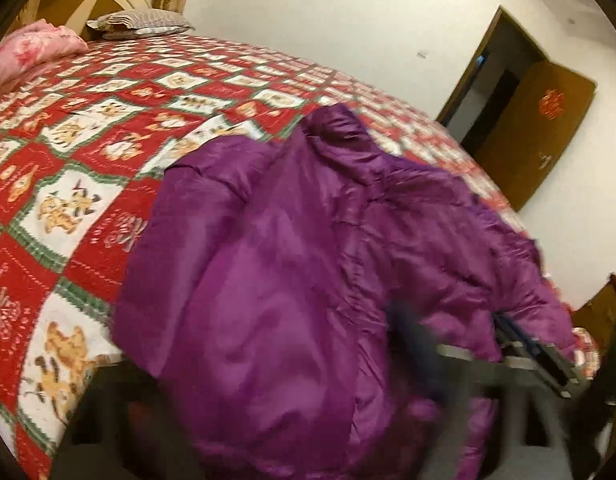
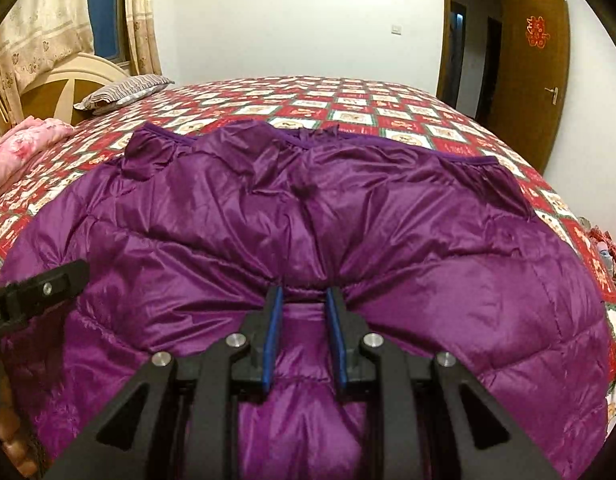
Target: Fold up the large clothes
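A large purple padded jacket lies spread on the bed near its front edge; it also shows in the left wrist view, blurred by motion. My right gripper is shut on a bunched fold of the jacket's near edge, with fabric gathered between its blue pads. It also shows at the right of the left wrist view, beside the jacket's sleeve. My left gripper's own fingers are a dark blur in its view, so its state is unclear. Its body shows at the left edge of the right wrist view, over the jacket.
The bed carries a red, white and green patterned quilt. A striped pillow and a pink folded blanket lie by the headboard at left. A brown door stands open at right. Curtains hang behind the headboard.
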